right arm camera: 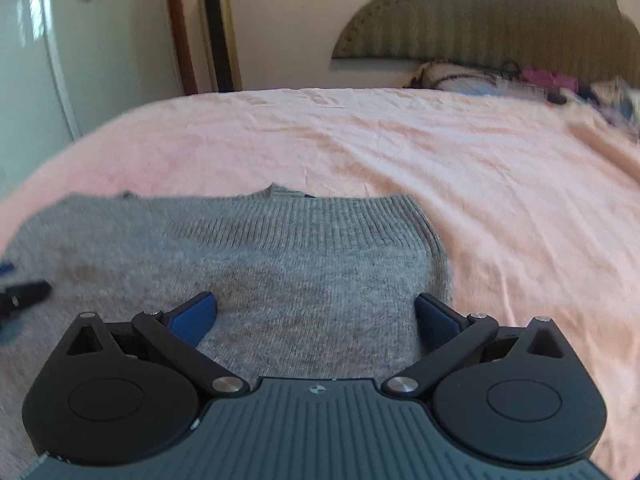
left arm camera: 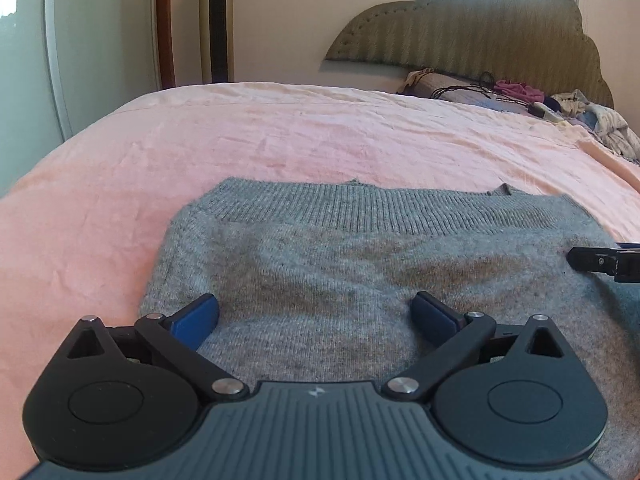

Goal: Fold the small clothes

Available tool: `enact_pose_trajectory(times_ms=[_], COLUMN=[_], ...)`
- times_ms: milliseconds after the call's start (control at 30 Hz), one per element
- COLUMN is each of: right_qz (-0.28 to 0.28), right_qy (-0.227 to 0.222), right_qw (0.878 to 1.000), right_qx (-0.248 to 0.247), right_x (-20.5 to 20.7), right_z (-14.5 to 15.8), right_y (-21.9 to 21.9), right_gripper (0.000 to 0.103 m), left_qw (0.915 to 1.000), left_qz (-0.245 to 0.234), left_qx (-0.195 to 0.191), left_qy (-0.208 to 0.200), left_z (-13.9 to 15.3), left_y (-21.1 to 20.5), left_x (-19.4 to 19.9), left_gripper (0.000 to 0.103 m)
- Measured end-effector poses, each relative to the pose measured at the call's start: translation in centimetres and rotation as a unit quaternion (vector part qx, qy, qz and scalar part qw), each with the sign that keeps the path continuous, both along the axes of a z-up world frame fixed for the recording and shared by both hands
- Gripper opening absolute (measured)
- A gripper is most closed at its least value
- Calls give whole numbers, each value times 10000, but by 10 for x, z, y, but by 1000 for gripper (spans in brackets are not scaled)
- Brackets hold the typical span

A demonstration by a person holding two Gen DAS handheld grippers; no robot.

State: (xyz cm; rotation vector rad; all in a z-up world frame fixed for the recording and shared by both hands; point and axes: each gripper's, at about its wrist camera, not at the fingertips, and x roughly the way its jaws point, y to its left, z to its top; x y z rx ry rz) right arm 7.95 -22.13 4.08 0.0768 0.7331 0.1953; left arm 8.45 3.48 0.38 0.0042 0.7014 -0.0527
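1. My left gripper (left arm camera: 314, 316) hangs low over the grey sweater (left arm camera: 360, 276), its jaws spread wide and empty, blue pads (left arm camera: 196, 320) above the knit.
2. My right gripper (right arm camera: 316, 316) matches it, jaws released and holding nothing, over the sweater's right part near its side edge.
3. The sweater lies flat on the pink bedsheet (left arm camera: 280, 136), on the near side of the bed.
4. Its ribbed band (left arm camera: 360, 210) is the far edge, pointing towards the opposite side of the bed; the long axis runs left to right across both views.
5. The headboard (left arm camera: 480, 28) stands far right, loose clothes (left arm camera: 600, 120) piled before it.
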Motion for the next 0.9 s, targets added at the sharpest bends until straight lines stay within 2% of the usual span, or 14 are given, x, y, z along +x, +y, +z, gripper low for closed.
enact_pose_trajectory(times_ms=[67,133,167,233,300,333,400,467,533,633,733,833,900], right_qz=[27,-135,-244,9,176,238,191,225,199,-94,155,175,178], right_qy=[-10,67,101,-2,-17,22,-106,-100,-62,55,-101,-28,-141], right_qw=[9998,9997,9996,9999,9996,9990,9997,9992,9994,9999,9996,9989,9993], right_qx=[-213,-204,-122,156,-205,-385,-128,-300,-271,-100,194,-428,-295], right_x=[-1,-9,-17,-38,-52,-56,-58,-55,-55,-71,-101,-112,-115], right_z=[1,8,14,20,12,2,0,0,2,17,25,5,5], right_y=[7,9,7,3,8,8,1,6,5,1,0,7,4], right_gripper=[103,103,103,103,103,103,103,103,103,103,103,103,103], left_qw=[9999,9998,9998,9995,9999,9998,10000,10000,9997,9965,9856,9739,9633], left_qz=[122,151,66,29,-92,-93,-6,60,226,374,741,1123,1226], left_qx=[87,-49,-184,-239,-71,-146,-66,-5,-112,-745,-1512,-1961,-2355], left_qy=[51,88,83,182,-80,-67,-42,-32,5,-10,131,229,385], left_z=[5,14,17,12,1,1,1,4,13,26,24,18,15], left_y=[-3,-1,1,5,6,8,6,1,3,18,37,49,55], left_x=[-5,-20,-30,-44,-54,-53,-47,-44,-53,-87,-124,-156,-167], left_gripper=[103,103,103,103,103,103,103,103,103,103,103,103,103])
